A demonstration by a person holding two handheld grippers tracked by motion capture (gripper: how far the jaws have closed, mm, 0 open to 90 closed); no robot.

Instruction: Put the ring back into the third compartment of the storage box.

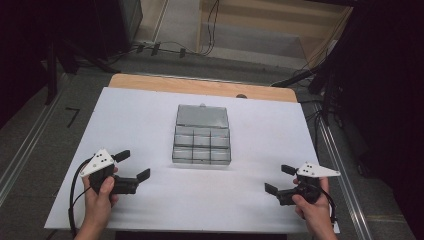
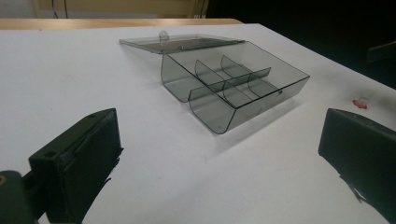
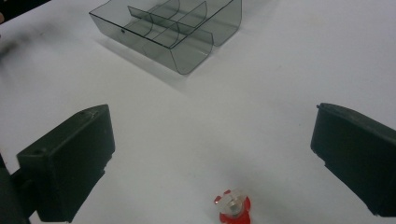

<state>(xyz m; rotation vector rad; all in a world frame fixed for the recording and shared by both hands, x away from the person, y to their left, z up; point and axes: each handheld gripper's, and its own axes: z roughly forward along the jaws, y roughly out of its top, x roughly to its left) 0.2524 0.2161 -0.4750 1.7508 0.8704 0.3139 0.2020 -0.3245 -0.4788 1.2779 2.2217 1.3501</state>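
A clear grey compartment box [image 1: 202, 142] stands at the middle of the white sheet, its lid [image 1: 202, 116] swung open and lying flat behind it. Its compartments [image 2: 233, 81] look empty, as they do in the right gripper view [image 3: 173, 28]. A person's hand holds my left gripper [image 1: 133, 165] open at the sheet's near left, aimed at the box; nothing lies between its jaws [image 2: 219, 154]. My right gripper [image 1: 279, 179] is open at the near right. A small red and white part [image 3: 232, 207] lies on the sheet between its jaws [image 3: 212, 158], untouched. That part [image 2: 360, 102] also appears far off.
The white sheet [image 1: 150, 125] covers a wooden table whose bare edge [image 1: 200, 86] shows at the back. Cables [image 1: 165, 49] and dark stands are on the floor beyond. The sheet's near edge runs just under both hands.
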